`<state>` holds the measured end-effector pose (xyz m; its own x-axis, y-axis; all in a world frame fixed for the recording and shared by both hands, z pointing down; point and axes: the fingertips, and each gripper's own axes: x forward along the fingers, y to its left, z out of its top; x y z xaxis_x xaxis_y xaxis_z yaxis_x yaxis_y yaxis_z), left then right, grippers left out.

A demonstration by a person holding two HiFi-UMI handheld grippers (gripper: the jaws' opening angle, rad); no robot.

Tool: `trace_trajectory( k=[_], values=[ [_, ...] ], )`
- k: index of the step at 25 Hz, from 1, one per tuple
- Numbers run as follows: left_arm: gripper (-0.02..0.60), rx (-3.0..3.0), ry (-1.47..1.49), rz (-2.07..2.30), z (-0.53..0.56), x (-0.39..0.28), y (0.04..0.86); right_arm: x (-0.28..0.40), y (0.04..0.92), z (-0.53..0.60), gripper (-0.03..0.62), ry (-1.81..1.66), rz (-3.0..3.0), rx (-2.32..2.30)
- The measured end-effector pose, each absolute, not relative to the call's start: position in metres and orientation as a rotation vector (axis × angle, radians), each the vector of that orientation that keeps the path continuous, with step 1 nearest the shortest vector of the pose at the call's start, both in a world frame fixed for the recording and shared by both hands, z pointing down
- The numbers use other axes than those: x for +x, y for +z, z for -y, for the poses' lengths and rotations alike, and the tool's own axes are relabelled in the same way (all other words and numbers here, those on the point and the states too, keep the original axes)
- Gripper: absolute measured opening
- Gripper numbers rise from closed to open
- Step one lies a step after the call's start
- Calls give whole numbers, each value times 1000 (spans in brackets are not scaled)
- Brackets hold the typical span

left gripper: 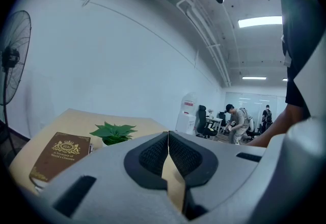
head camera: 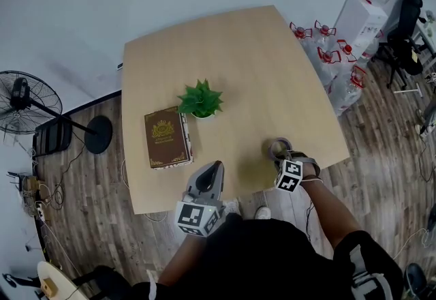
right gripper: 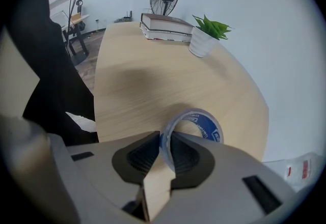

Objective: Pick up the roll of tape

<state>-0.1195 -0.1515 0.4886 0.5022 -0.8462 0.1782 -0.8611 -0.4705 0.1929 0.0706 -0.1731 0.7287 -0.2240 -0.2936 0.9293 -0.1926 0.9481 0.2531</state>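
Woodgrain tabletop — glossy tape roll

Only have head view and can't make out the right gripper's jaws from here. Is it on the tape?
Observer: Yes. In the right gripper view, the right gripper is shut on the wall of the roll of tape, one jaw inside the ring and one outside.
Operator: Lifted?
Observer: Doesn't look like it. The roll appears to lie flat on the table.
Operator: Left gripper?
Observer: In the left gripper view, the left gripper is shut with nothing between its pads.
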Motion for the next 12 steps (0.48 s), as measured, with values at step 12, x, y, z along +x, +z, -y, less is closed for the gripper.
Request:
trace_trajectory(
  k=[12],
  values=[
    [8, 2506, 100, 1463, 155, -116, 486, 63, 681, 186, 44, -282, 1847, 504]
  ],
)
